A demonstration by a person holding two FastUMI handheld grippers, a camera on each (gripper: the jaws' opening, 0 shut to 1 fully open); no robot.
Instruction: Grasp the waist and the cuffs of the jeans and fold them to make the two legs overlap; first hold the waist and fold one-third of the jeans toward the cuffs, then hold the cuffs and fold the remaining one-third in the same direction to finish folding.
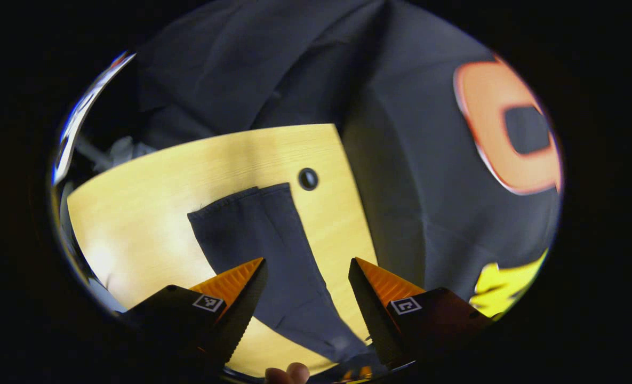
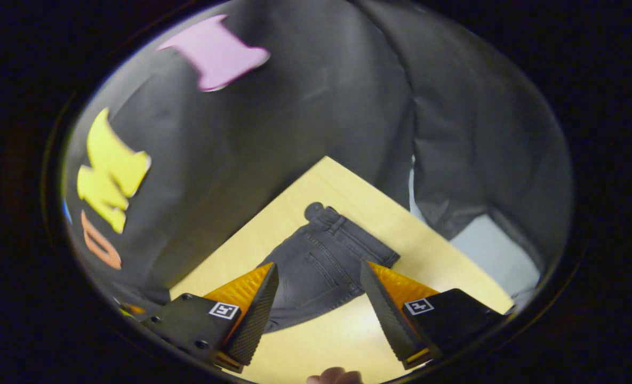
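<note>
Jeans [image 2: 321, 261] lie flat on the wooden table [image 1: 150, 213], legs stacked one over the other as far as I can tell. Left gripper [image 1: 308, 277] hangs above the cuff end [image 1: 246, 208], jaws apart, holding nothing. Right gripper [image 2: 318, 282] hangs above the waist [image 2: 348, 229], jaws apart too. No thirds fold visible. For a waist grab I'd drop the right one onto the waistband edge, pinch both layers together, and keep the fold line square across the legs.

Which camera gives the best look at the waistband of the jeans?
The right gripper view: the waistband with belt loops and a back pocket lies in plain sight. The left gripper view shows the cuffs and legs instead.
</note>
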